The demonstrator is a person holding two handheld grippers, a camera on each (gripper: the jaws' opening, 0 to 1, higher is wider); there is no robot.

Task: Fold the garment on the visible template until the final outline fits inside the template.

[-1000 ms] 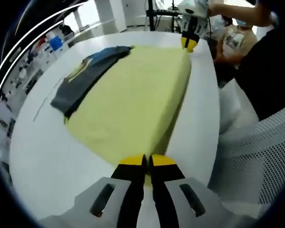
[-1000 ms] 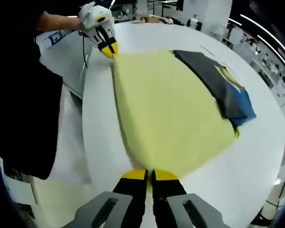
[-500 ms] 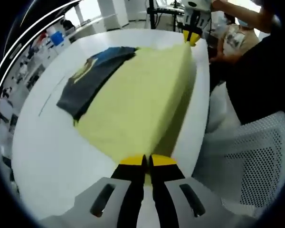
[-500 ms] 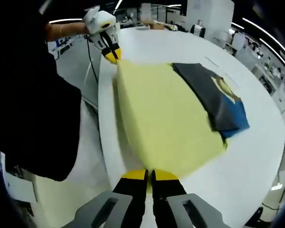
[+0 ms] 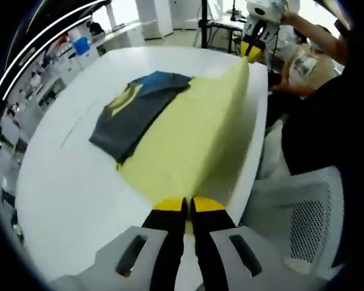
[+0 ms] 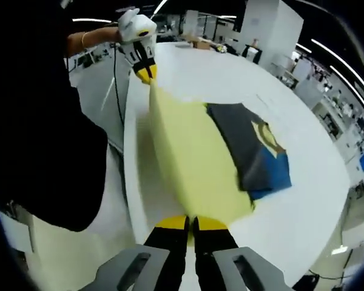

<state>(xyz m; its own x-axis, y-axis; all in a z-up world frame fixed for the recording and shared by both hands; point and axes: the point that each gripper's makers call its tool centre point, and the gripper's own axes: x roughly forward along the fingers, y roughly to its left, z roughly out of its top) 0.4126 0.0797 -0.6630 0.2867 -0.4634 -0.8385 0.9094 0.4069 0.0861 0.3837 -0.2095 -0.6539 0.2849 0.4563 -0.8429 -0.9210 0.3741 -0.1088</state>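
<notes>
On the white table (image 5: pixel 60 182) our yellow garment (image 5: pixel 188 139) now rises higher off the near edge than before, its far part under the dark folded cloth (image 5: pixel 139 109). Left gripper (image 5: pixel 187 206) and right gripper (image 6: pixel 188 223) each clench a corner.

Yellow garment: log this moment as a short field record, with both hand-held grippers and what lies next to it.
garment: yellow garment, near edge lifted off the white table
left hand-held gripper: shut on yellow garment at one corner
right hand-held gripper: shut on yellow garment at the other corner
neighbour: dark grey and blue folded garment, lying on the yellow one's far side
</notes>
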